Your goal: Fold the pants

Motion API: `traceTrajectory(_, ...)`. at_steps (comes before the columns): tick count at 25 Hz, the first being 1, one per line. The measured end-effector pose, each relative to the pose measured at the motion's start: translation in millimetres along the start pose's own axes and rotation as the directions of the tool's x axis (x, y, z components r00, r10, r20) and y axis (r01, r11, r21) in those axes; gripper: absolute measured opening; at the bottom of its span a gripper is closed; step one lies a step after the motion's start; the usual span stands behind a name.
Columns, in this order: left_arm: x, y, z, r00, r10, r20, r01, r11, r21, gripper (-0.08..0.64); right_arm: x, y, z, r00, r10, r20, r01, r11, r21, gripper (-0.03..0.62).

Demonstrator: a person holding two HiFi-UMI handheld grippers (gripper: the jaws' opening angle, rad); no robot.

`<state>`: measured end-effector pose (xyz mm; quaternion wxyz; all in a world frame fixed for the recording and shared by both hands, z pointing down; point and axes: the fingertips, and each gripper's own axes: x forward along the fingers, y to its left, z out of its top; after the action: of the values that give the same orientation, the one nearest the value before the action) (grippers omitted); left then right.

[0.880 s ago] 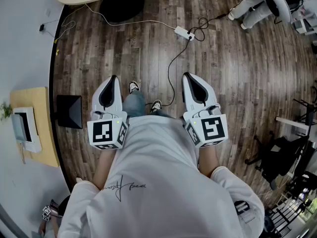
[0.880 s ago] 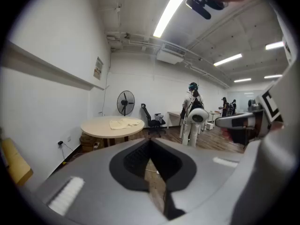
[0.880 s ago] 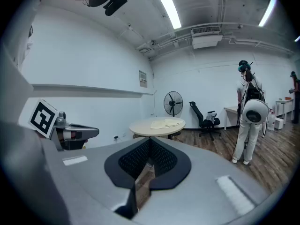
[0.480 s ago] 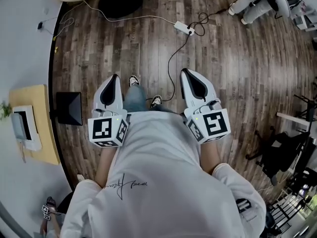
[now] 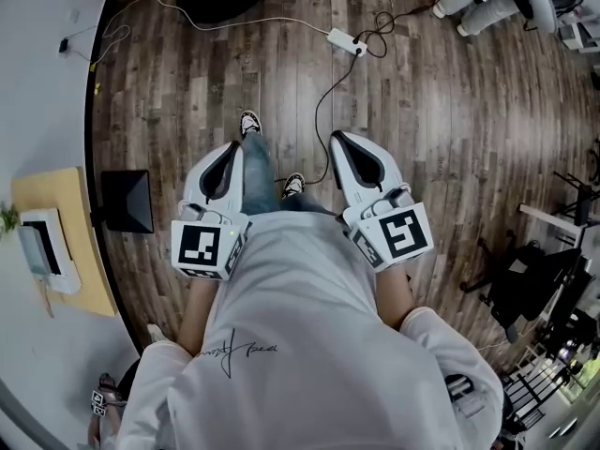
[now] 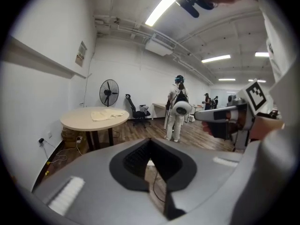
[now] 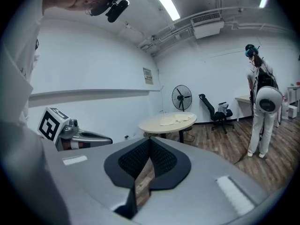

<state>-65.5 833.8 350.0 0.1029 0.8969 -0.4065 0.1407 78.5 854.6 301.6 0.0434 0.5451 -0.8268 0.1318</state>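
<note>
- Both the left tongs [image 5: 228,154] and the right tongs [image 5: 345,143] are pressed together with nothing between them, held side by side at the person's waist over the wooden floor [image 5: 450,157]
- Pale pants [image 6: 107,115] lie rumpled on the round tabletop [image 6: 77,121], well apart from both tongs
- A fan [image 6: 108,92] and an office chair [image 6: 136,110] stand beyond the tabletop
- A power strip [image 5: 341,40] with its cable lies on the floor ahead of the person's shoes
- Another person [image 6: 177,108] stands further back in the room
</note>
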Motion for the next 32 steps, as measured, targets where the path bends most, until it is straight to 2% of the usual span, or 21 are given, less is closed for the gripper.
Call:
traceTrajectory(3,14.7,18.1,1.0,1.000,-0.001,-0.009,0.001,1.000,0.003,0.005,28.5,-5.4,1.9,0.999,0.046,-0.012,-0.046,0.998,0.035,-0.009)
traceTrajectory(7,42.7,57.7,5.4,0.999,0.023,-0.026,-0.024,0.999,-0.031,0.006,74.4,-14.8,13.4,0.997,0.058,-0.042,-0.058,0.998,0.004,-0.005)
traceTrajectory(12,77.9,102.1,21.5,0.999,0.011,-0.048,-0.013,0.999,-0.044,0.006,132.6,-11.5,29.4,0.990,0.093,-0.107,-0.106,0.986,-0.125,-0.005)
traceTrajectory(16,105.4,142.7,45.2,1.000,-0.008,-0.014,0.008,0.999,-0.036,0.006,181.8,-12.0,38.6,0.984,0.106,-0.141,-0.124,0.983,-0.132,-0.005)
traceTrajectory(19,118.5,174.7,63.2,1.000,-0.008,0.024,0.008,1.000,-0.010,0.008,214.2,-8.0,41.8,0.976,0.086,-0.199,-0.125,0.973,-0.195,-0.005)
traceTrajectory(21,126.3,194.7,71.0,0.999,-0.011,0.035,0.011,1.000,-0.007,0.014,236.6,-3.0,47.4,0.975,0.082,-0.205,-0.125,0.969,-0.211,-0.005)
traceTrajectory(23,133.4,212.7,80.5,0.998,-0.019,0.061,0.020,1.000,-0.015,0.026,256.3,3.3,57.4,0.978,0.103,-0.182,-0.136,0.974,-0.181,-0.003)
traceTrajectory(25,137.1,229.8,96.8,0.991,-0.027,0.127,0.030,0.999,-0.025,0.047,273.1,8.7,69.8,0.979,0.133,-0.153,-0.154,0.979,-0.133,-0.004)
traceTrajectory(27,139.2,245.3,109.9,0.983,-0.038,0.180,0.045,0.998,-0.033,0.049,288.3,13.7,77.6,0.976,0.156,-0.154,-0.175,0.977,-0.124,-0.003)
traceTrajectory(29,141.6,256.3,116.3,0.979,-0.054,0.195,0.059,0.998,-0.019,0.049,300.1,19.2,78.3,0.967,0.171,-0.191,-0.198,0.972,-0.131,-0.003)
traceTrajectory(32,149.4,269.7,118.0,0.981,-0.076,0.176,0.074,0.997,0.018,0.049,316.8,21.6,80.7,0.962,0.176,-0.207,-0.206,0.969,-0.134,-0.005)
